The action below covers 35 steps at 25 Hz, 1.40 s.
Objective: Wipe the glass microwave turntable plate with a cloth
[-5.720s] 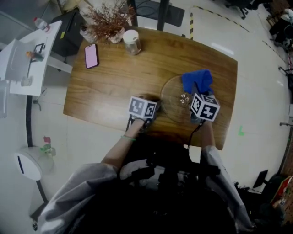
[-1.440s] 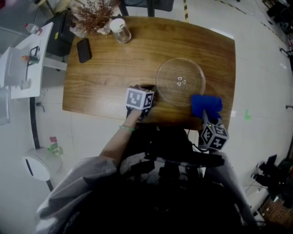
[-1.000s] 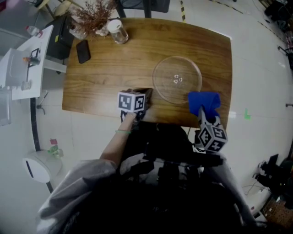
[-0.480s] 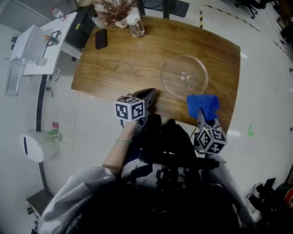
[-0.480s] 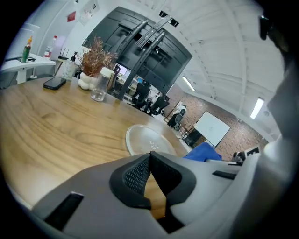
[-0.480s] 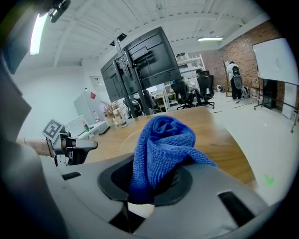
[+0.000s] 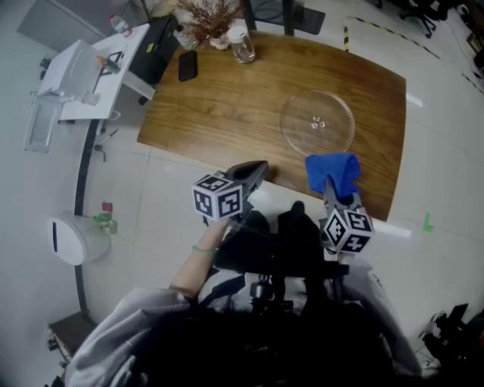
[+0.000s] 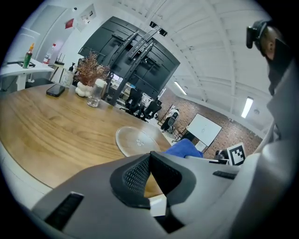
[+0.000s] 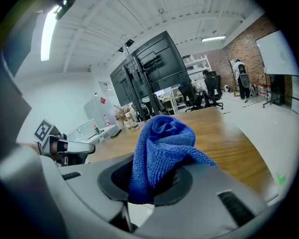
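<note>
Right gripper (image 9: 156, 173) first: its jaws are clamped on a crumpled blue microfibre cloth (image 9: 161, 144), which bunches up out of the jaws and flops over their front. From the head view that blue cloth (image 7: 333, 170) sits over the near edge of the brown wooden table (image 7: 227, 98), with the right gripper (image 7: 330, 185) reaching in from the person's side and its marker cube close to the body. The round clear glass turntable plate (image 7: 317, 123) lies flat on the tabletop just beyond the cloth, a strip of bare wood showing between the two, so cloth and plate are apart. Three small bumps mark the middle of the glass. Over to the left gripper (image 8: 149, 156): its jaws are pressed together at the tips with nothing between them, and past them its own view shows the glass plate (image 8: 135, 140) lying on the wood. From the head view, the left gripper (image 7: 257, 168) is at the table's near edge, to the left of the cloth and well apart from the plate. At the far left corner of the table are a black phone (image 7: 187, 66), a clear glass jar with a white lid (image 7: 242, 45) and a spray of dried reddish-brown branches (image 7: 208, 15), all far from the plate.
</note>
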Each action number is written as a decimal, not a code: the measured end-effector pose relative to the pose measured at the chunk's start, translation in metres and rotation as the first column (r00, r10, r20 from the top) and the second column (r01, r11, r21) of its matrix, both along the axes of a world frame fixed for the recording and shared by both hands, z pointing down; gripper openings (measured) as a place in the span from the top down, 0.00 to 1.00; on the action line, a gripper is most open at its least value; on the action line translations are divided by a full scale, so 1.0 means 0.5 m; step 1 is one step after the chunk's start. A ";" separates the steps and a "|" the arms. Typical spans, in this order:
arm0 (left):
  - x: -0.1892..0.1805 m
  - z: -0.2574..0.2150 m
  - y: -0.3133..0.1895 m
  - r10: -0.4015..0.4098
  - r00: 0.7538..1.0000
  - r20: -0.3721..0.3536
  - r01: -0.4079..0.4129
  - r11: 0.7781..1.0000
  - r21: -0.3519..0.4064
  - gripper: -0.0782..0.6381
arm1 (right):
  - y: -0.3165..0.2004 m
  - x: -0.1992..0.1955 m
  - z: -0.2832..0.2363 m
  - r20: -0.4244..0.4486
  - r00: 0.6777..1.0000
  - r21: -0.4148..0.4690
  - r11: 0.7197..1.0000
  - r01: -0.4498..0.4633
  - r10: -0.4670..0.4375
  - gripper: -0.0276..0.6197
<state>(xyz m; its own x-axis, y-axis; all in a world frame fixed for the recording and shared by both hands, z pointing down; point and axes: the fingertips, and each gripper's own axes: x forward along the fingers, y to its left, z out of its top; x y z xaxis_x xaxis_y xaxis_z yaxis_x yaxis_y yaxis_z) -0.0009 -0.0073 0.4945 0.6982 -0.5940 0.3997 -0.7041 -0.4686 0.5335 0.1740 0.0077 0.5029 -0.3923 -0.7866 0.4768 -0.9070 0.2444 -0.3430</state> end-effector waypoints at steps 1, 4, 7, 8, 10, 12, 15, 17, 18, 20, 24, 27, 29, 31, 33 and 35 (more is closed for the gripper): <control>-0.001 -0.005 0.004 0.014 1.000 -0.007 -0.014 1.000 0.004 0.90 | 0.005 -0.007 -0.004 0.007 1.000 0.002 1.000 -0.012 0.012 0.83; -0.013 -0.022 0.023 0.066 0.998 -0.016 -0.066 0.998 0.017 0.90 | 0.018 -0.038 -0.024 0.034 0.998 0.012 0.998 -0.057 0.057 0.83; -0.046 -0.035 0.053 0.128 0.992 0.002 -0.128 0.991 0.036 0.90 | 0.047 -0.083 -0.040 0.054 0.994 0.028 0.995 -0.097 0.095 0.83; -0.059 -0.035 0.064 0.146 0.989 0.008 -0.146 0.988 0.042 0.90 | 0.061 -0.097 -0.041 0.052 0.993 0.033 0.994 -0.108 0.106 0.83; -0.084 -0.028 0.083 0.175 0.984 0.016 -0.175 0.983 0.046 0.90 | 0.091 -0.124 -0.040 0.040 0.992 0.033 0.992 -0.124 0.123 0.83; -0.106 -0.022 0.099 0.190 0.982 0.012 -0.190 0.981 0.046 0.90 | 0.123 -0.150 -0.038 0.026 0.991 0.029 0.991 -0.134 0.134 0.83; -0.115 -0.023 0.116 0.220 0.975 -0.016 -0.219 0.974 0.051 0.90 | 0.164 -0.171 -0.040 0.010 0.988 0.023 0.987 -0.157 0.157 0.83; -0.110 -0.027 0.126 0.252 0.967 -0.029 -0.250 0.967 0.060 0.90 | 0.187 -0.174 -0.044 -0.002 0.983 0.020 0.983 -0.182 0.182 0.83; -0.107 -0.027 0.132 0.268 0.963 -0.033 -0.266 0.962 0.064 0.90 | 0.198 -0.176 -0.046 -0.009 0.981 0.020 0.981 -0.193 0.193 0.83; -0.101 -0.025 0.141 0.297 0.954 -0.042 -0.293 0.953 0.070 0.90 | 0.218 -0.182 -0.048 -0.019 0.977 0.022 0.977 -0.211 0.211 0.83; -0.089 -0.025 0.149 0.334 0.940 -0.068 -0.328 0.941 0.084 0.90 | 0.247 -0.191 -0.050 -0.026 0.972 0.024 0.972 -0.235 0.235 0.83; -0.084 -0.020 0.162 0.356 0.931 -0.082 -0.350 0.933 0.084 0.90 | 0.264 -0.194 -0.046 -0.024 0.966 0.020 0.966 -0.258 0.258 0.83; -0.085 -0.013 0.175 0.373 0.925 -0.075 -0.368 0.927 0.077 0.90 | 0.273 -0.199 -0.043 -0.017 0.963 0.016 0.963 -0.268 0.268 0.83; -0.091 -0.008 0.183 0.384 0.921 -0.065 -0.379 0.923 0.071 0.90 | 0.279 -0.207 -0.039 -0.014 0.963 0.012 0.963 -0.270 0.270 0.83; -0.098 -0.005 0.184 0.380 0.923 -0.066 -0.375 0.924 0.069 0.90 | 0.283 -0.217 -0.036 -0.014 0.964 0.009 0.964 -0.264 0.264 0.83; -0.106 -0.005 0.182 0.368 0.927 -0.075 -0.363 0.929 0.067 0.90 | 0.286 -0.227 -0.033 -0.015 0.967 0.006 0.967 -0.255 0.255 0.83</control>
<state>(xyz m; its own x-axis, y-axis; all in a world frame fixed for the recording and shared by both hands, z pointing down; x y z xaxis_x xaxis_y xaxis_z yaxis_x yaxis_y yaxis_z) -0.0540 0.0838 0.4919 0.9006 -0.3091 0.3056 -0.4321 -0.7130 0.5522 0.0607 0.1506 0.4864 -0.1706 -0.8618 0.4777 -0.9448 0.0055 -0.3276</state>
